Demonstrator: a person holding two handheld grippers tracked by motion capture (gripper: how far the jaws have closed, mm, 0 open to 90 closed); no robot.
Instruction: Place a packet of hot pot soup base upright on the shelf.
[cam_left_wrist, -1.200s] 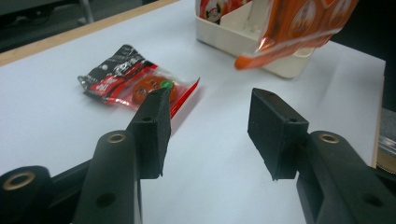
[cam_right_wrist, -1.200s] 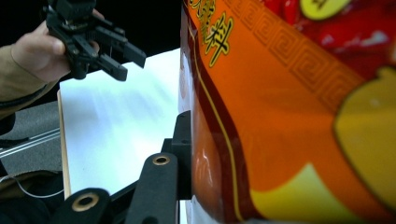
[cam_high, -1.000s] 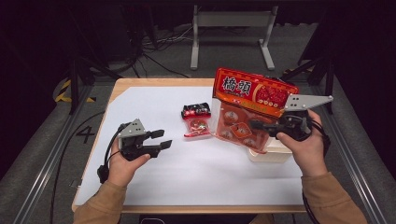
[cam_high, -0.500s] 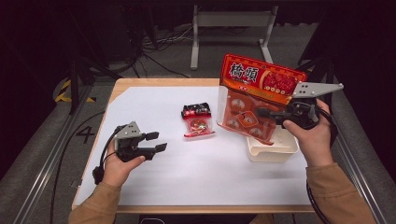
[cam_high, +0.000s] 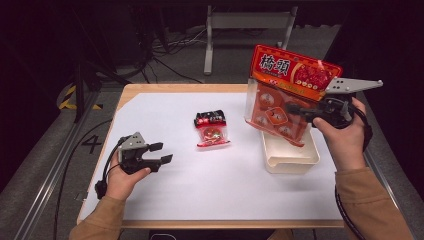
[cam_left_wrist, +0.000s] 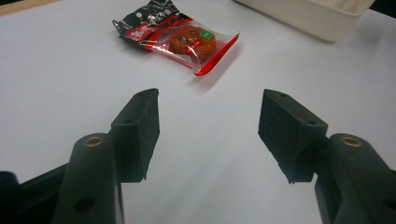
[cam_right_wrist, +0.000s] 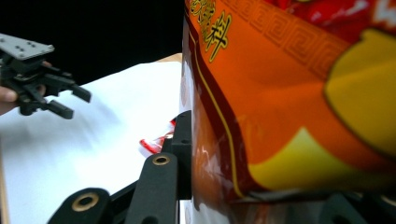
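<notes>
Here the right hand-held gripper (cam_high: 300, 112), raised above the tray (cam_high: 290, 155), clamps the orange bag (cam_high: 287, 95) (left hand-held gripper (cam_high: 162, 153) empty, jaws just widened).

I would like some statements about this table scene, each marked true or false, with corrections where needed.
1. The right tongs grip the big orange bag. True.
2. The bag lies flat inside the white tub. False: it hangs above the tub.
3. The left tongs are open and hold nothing. True.
4. The small snack pack is in the tub. False: it lies on the table.
</notes>
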